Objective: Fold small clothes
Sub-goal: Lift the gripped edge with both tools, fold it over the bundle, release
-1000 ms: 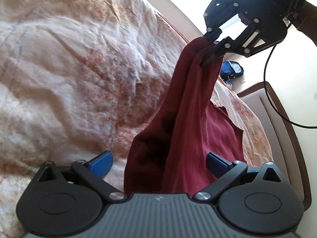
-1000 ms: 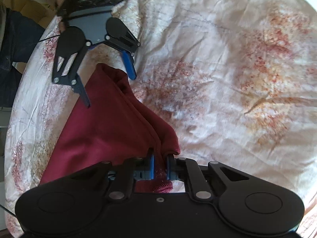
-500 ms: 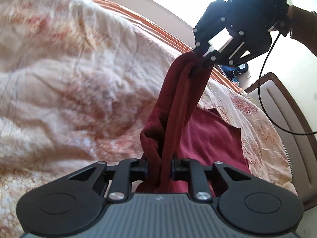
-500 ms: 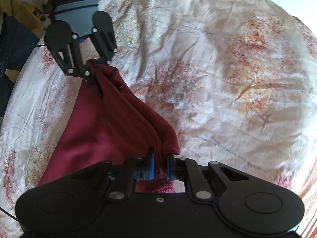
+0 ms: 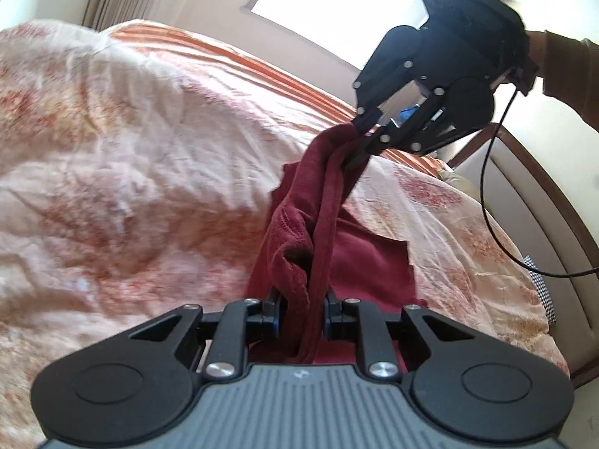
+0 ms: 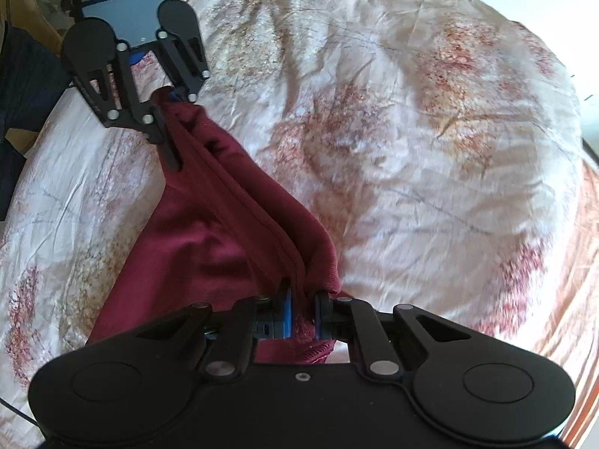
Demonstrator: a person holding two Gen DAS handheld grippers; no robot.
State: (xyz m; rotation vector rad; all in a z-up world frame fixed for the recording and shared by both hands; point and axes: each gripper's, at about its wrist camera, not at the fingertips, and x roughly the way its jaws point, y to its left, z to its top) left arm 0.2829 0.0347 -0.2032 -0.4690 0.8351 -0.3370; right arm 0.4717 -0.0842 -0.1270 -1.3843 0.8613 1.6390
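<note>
Left gripper (image 5: pixel 301 316): jaws clamped on maroon garment (image 5: pixel 359 262).
Right gripper (image 6: pixel 302 314): jaws clamped on same garment.
Progress: lifted off bed (image 6: pixel 411 112), unfolded yet.

maroon garment held taut between two grippers

the right gripper (image 6: pixel 301 316) pinches one bunched end of the maroon garment (image 6: pixel 209 239) between its blue pads. the left gripper (image 6: pixel 166 119), upper left, clamps the other end. the cloth stretches between them above a rumpled floral bedspread (image 6: pixel 430 142); its lower part drapes onto the bedspread.
</note>
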